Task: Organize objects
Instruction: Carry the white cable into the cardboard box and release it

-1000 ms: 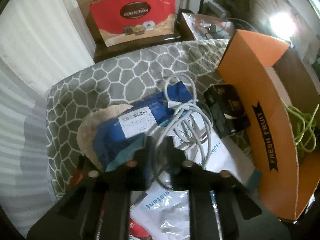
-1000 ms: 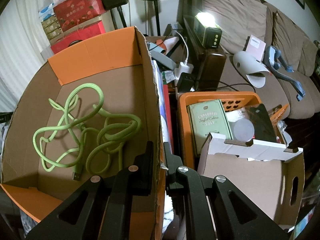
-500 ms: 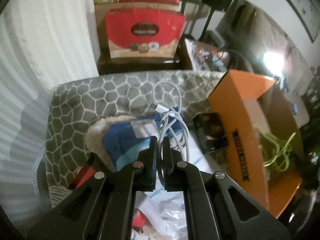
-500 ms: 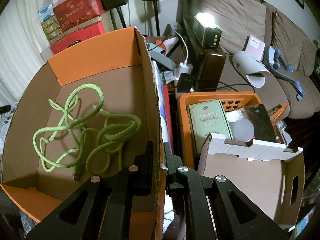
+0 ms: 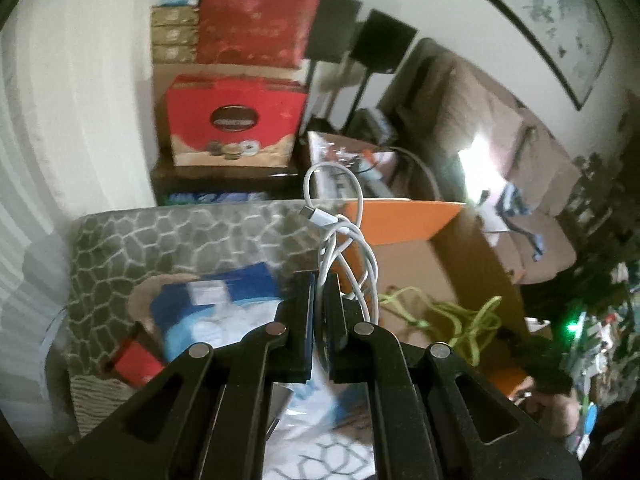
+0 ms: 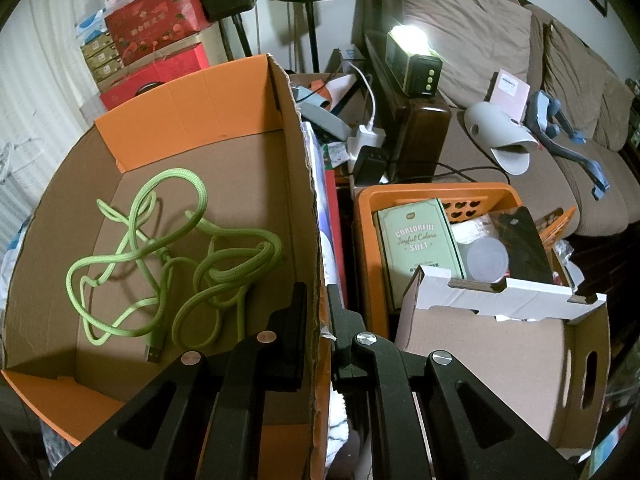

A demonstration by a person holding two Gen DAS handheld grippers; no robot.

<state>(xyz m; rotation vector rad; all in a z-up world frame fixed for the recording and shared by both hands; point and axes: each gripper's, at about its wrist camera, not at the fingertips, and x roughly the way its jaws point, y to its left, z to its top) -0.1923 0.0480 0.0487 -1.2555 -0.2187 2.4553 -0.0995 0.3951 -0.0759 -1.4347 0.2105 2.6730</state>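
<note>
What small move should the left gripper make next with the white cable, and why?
Probably carry it right, over the orange cardboard box, then open. The left gripper is shut on the white cable, lifted beside the box where the green cord already lies; the right gripper clamps the box wall.

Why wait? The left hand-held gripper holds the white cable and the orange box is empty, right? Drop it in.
Not empty: the right wrist view shows a green cord lying in the orange box. The left hand-held gripper does hold the white cable.

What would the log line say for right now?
left gripper: shut on white cable, lifted | right gripper: shut on orange box wall | green cord: in box
</note>
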